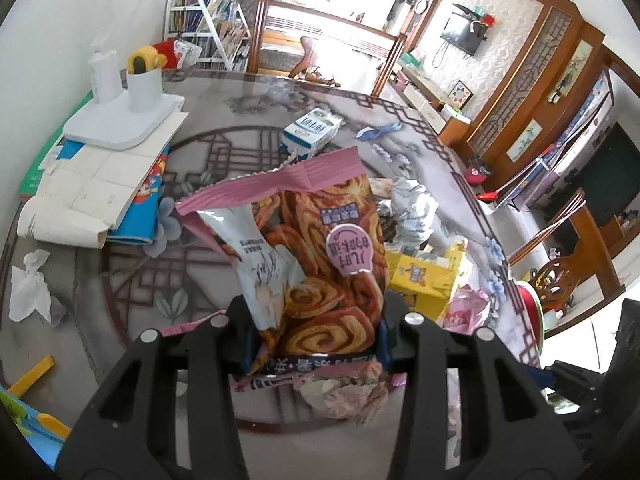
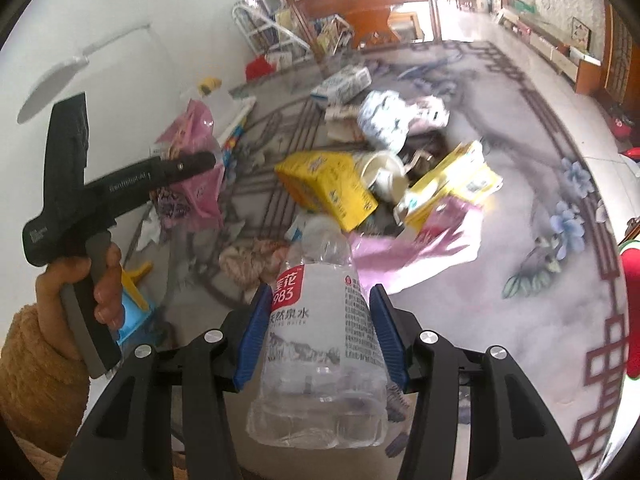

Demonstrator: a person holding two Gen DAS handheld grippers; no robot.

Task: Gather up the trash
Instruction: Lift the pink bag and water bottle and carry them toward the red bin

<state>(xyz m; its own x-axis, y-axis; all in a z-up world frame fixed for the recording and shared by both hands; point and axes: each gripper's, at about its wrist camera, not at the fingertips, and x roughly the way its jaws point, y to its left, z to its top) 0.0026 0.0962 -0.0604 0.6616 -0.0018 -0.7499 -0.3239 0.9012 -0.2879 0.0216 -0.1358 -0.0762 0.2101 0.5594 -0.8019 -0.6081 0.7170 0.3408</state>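
Observation:
My left gripper (image 1: 314,336) is shut on a pink snack bag (image 1: 320,248) printed with swirl pastries and holds it above the table. The bag also shows in the right wrist view (image 2: 192,168), with the left gripper (image 2: 200,162) held in a hand. My right gripper (image 2: 318,320) is shut on a clear plastic water bottle (image 2: 320,344) with a red and white label, raised over the table. A trash pile lies on the table: yellow boxes (image 2: 332,184), a paper cup (image 2: 384,176), crumpled wrappers (image 2: 384,120) and a pink bag (image 2: 416,248).
A milk carton (image 1: 310,132) lies mid-table. A white lamp base (image 1: 124,116) stands on flattened cardboard (image 1: 96,196) at the left. A crumpled tissue (image 1: 30,288) lies at the left edge. A crumpled paper ball (image 1: 344,392) lies under the left gripper. Wooden chairs (image 1: 328,48) stand behind the table.

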